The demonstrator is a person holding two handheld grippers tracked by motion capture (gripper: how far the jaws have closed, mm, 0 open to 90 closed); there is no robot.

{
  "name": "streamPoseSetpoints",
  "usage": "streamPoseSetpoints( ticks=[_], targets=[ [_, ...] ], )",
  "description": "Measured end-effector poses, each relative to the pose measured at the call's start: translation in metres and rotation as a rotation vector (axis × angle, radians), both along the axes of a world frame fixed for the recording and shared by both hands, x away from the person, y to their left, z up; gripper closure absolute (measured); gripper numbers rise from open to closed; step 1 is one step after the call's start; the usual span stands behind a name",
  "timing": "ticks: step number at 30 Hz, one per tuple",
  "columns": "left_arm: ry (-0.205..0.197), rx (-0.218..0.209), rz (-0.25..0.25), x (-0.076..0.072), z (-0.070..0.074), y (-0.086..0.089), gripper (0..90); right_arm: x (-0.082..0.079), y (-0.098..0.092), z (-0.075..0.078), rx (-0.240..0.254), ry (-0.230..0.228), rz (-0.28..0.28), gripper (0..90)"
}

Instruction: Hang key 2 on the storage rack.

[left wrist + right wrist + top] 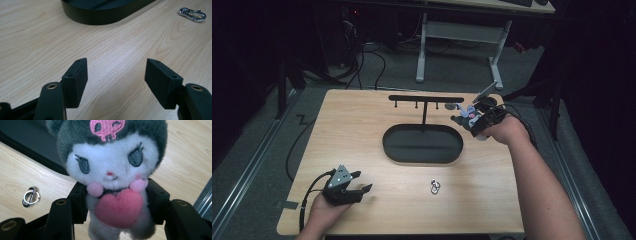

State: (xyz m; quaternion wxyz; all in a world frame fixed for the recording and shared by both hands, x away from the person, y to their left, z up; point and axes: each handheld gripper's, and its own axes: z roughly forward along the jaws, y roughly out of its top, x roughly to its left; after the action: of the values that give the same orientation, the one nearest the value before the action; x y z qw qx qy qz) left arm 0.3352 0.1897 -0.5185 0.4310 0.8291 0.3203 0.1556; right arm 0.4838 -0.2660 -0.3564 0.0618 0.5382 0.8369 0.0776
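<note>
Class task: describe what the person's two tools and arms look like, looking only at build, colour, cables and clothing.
Both tools are black, each with two blocky, flat-faced jaws on hinged arms with brass-coloured pivot rings. The left tool carries a grey three-cornered plate with small dots on top, and a black cable trails from it. The right tool also has a black cable running back along the wrist. Both forearms are bare, no sleeves or gloves visible.

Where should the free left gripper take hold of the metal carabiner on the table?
Probably across the narrow width of the carabiner, coming straight down from above: it lies flat on the wooden table, so only its thin sides offer purchase. The left gripper is open nearby.
</note>
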Motion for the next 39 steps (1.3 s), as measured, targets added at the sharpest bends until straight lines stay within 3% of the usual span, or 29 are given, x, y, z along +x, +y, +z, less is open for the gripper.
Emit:
streamPoseSetpoints(
  ticks=[10, 17, 26, 29, 32, 39],
  targets=[
    [-0.001, -0.001, -0.003, 0.000, 0.000, 0.000, 36.0, 0.006, 0.010, -0.019, -0.013, 0.010, 0.010, 45.3],
    [-0.002, 0.000, -0.004, 0.000, 0.000, 0.000, 36.0, 0.009, 0.016, -0.033, -0.020, -0.014, 0.022, 42.9],
    [0.000, 0.001, -0.007, 0.000, -0.001, -0.002, 36.0, 0.010, 0.018, -0.045, 0.002, -0.027, -0.004, 40.5],
    [-0.001, 0.001, -0.008, 0.001, -0.001, -0.002, 36.0, 0.009, 0.019, -0.049, 0.008, -0.041, -0.011, 39.0],
    [-0.001, 0.002, -0.007, 0.001, -0.001, -0.002, 36.0, 0.006, 0.018, -0.054, 0.020, -0.052, -0.025, 30.5],
    [0.003, 0.002, -0.007, 0.001, -0.001, -0.002, 36.0, -0.010, 0.012, -0.056, 0.032, -0.070, -0.023, 30.5]
  ],
)
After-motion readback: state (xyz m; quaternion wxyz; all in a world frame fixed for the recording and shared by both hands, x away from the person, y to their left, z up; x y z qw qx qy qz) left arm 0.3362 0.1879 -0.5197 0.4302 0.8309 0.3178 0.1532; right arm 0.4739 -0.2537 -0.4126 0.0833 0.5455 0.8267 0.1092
